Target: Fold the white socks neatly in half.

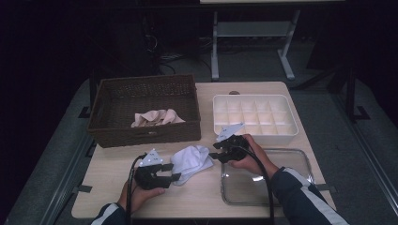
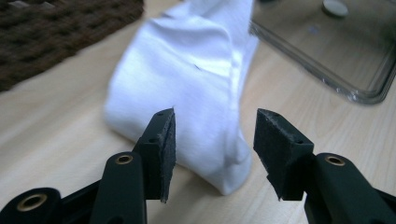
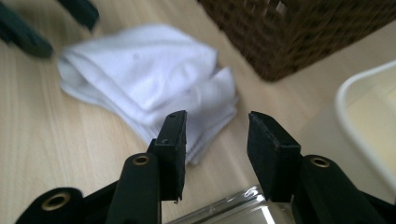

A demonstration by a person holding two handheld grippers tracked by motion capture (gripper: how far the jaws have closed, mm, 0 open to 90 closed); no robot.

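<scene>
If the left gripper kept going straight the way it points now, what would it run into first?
Most likely the white cloth: in the left gripper view it lies on the table directly ahead of the left gripper, whose open jaws are empty. The glass dish sits farther off to one side, probably out of that line.

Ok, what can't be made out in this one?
- High view: how the beige cloth lies low in the basket; front wall hides it.
- High view: glass dish near edge, covered by the sleeve.
- Right gripper view: white cloth folds, blurred.
</scene>
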